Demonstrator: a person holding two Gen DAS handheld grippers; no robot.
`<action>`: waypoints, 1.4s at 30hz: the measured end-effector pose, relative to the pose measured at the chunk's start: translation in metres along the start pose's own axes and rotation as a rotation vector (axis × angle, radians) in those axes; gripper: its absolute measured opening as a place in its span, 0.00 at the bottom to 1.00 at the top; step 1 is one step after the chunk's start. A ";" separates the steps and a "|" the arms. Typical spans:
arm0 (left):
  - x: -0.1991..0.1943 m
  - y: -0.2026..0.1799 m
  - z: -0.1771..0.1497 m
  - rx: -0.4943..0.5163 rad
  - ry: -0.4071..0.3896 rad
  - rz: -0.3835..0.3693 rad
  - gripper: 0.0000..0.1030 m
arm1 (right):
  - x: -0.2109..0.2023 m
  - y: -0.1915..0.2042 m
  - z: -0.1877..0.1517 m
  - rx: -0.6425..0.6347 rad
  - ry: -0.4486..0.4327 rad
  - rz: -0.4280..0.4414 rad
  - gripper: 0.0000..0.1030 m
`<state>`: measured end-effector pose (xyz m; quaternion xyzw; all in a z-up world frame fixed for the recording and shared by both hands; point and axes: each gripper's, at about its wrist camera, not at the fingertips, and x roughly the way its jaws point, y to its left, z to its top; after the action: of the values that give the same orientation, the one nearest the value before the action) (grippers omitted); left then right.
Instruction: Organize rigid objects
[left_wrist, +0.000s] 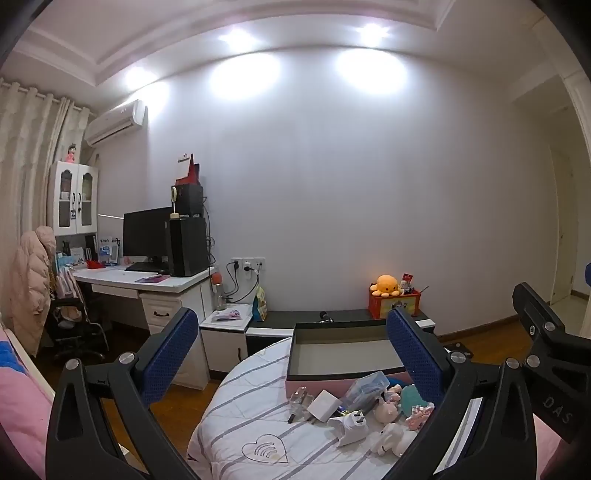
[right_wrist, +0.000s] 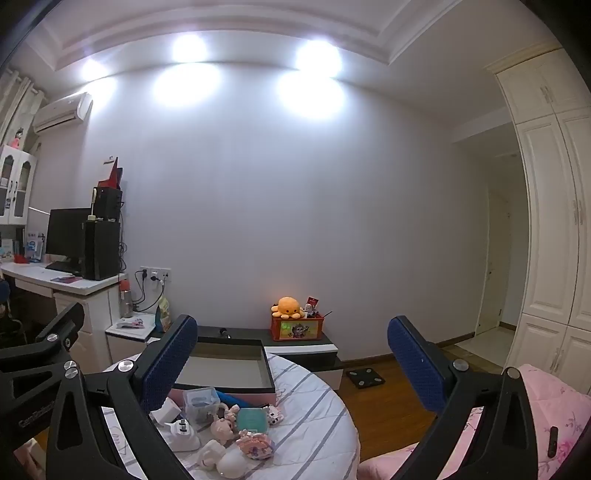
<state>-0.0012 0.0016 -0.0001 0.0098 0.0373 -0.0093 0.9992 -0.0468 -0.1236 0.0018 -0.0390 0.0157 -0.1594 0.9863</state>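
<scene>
Left gripper (left_wrist: 291, 354) and right gripper (right_wrist: 291, 360) are both hovering level with jaws spread wide, gripping nothing. Small rigid objects — white charger (left_wrist: 325, 405), clear plastic case (left_wrist: 364, 389), white plug adapter (left_wrist: 350, 428), figurines (right_wrist: 225, 424) — are lying jumbled on the round striped table (left_wrist: 236, 417), just before the empty open box (left_wrist: 343, 354).

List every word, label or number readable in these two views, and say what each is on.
"DAS": on the black body of the right gripper, at the left wrist view's right edge.
Raised lettering on the left gripper body, right wrist view's left edge: too blurred to read.
Red toy box picture label: too small.
Desk boxes: unreadable.
</scene>
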 end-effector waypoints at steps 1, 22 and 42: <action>-0.001 0.001 0.000 -0.002 0.000 -0.006 1.00 | 0.000 0.000 0.000 -0.001 0.003 0.000 1.00; -0.007 0.003 0.009 0.009 0.000 0.013 1.00 | 0.000 0.001 0.000 0.004 0.005 -0.001 1.00; -0.014 0.004 0.009 0.013 -0.010 0.025 1.00 | -0.003 0.001 0.002 0.000 -0.006 0.009 1.00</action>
<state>-0.0143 0.0057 0.0104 0.0168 0.0320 0.0030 0.9993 -0.0493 -0.1215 0.0037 -0.0392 0.0131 -0.1549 0.9871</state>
